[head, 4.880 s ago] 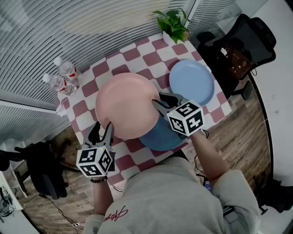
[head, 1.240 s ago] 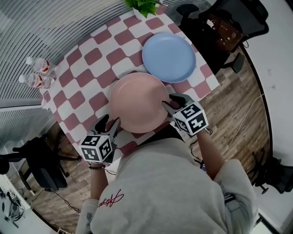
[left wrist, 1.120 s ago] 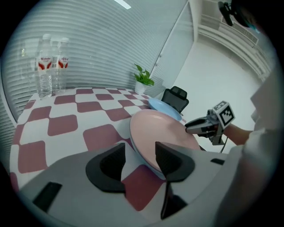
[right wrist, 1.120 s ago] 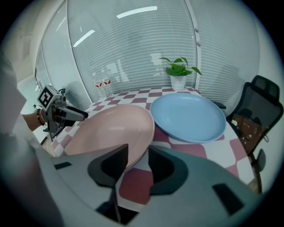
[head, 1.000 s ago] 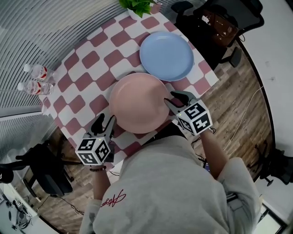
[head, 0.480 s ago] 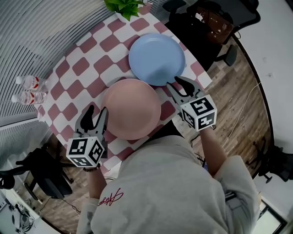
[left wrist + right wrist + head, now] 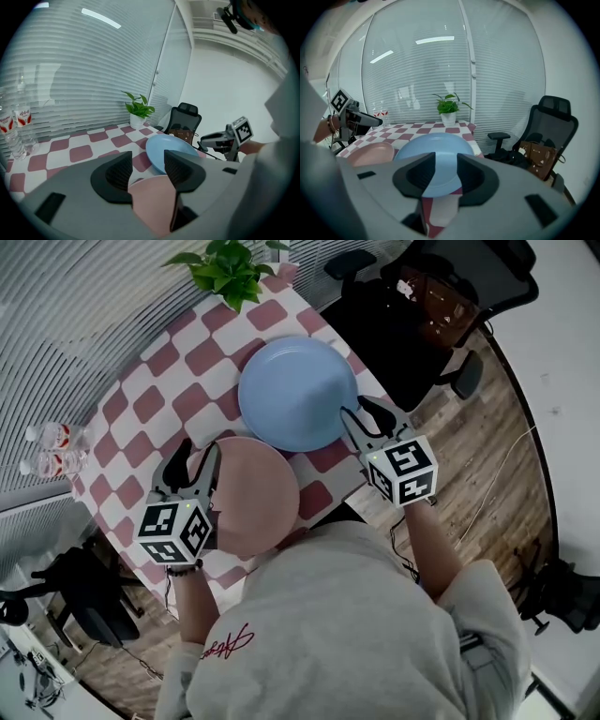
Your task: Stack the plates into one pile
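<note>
Between the jaws of the left gripper [image 7: 147, 160] there is an open gap: they stand apart and clamp nothing. Low in this gap, just under the jaws, lies the pink plate [image 7: 154, 206]. In the head view the 2 jaws hang over the left rim of this plate; I cannot tell if they touch it. Ahead of these jaws and a little to their right, the blue plate [image 7: 298, 404] lies flat on the checkered tabletop [image 7: 141, 404]. The rims of the 2 plates come very close together, and the plates are not stacked on each other.

The jaws of the right gripper [image 7: 446, 161] are also apart, with nothing pressed between them. The near rim of the blue plate shows through the gap, directly in front of the jaws. In the head view their tips are at the right rim of this plate. To the left of these jaws, further away, the pink plate is seen, with the left gripper above it.

Beyond both pairs of jaws, at the far edge of the tabletop, stands a potted plant [image 7: 225, 268]. Far to the left of the left jaws stand 2 bottles [image 7: 47, 451]. To the right of the right jaws, off the tabletop, there is a black office chair [image 7: 478, 277] with a brown bag [image 7: 436, 301] on it.
</note>
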The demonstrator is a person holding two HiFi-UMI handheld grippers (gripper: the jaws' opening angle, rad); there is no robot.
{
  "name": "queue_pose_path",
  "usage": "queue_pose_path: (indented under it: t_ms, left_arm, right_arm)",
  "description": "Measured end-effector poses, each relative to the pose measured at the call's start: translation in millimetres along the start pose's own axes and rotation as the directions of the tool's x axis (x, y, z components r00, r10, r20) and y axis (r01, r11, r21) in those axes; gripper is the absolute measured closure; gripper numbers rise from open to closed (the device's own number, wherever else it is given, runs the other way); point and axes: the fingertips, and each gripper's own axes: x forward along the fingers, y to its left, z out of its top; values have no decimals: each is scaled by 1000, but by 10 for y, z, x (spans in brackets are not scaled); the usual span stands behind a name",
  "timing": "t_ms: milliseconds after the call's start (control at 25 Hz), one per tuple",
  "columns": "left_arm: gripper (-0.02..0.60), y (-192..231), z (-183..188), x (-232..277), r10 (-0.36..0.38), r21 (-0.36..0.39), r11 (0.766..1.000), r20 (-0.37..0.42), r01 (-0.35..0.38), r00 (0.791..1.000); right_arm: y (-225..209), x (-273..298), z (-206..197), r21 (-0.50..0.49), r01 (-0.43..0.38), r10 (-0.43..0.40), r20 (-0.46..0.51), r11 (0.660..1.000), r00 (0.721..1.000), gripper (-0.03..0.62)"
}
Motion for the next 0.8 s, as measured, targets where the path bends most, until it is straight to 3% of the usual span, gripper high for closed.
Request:
queue_pose_path:
  t_ms: [240,640,800]
  left_arm:
    - [373,-176,127,422,-2,15,1000,-32,3,999]
    - [373,-204,-18,965,44,39,999,-173,-38,984]
    - [373,-219,-43,1140,66,106,993,-223,-43,973]
  right_arm:
    - [-226,201,-85,-79,-24,20,-41,997,999,457]
    - [-486,481,-291,-31,-67,64,-100,997,993,451]
    - [-521,539,-363,-23,-79,75,-121,997,990,443]
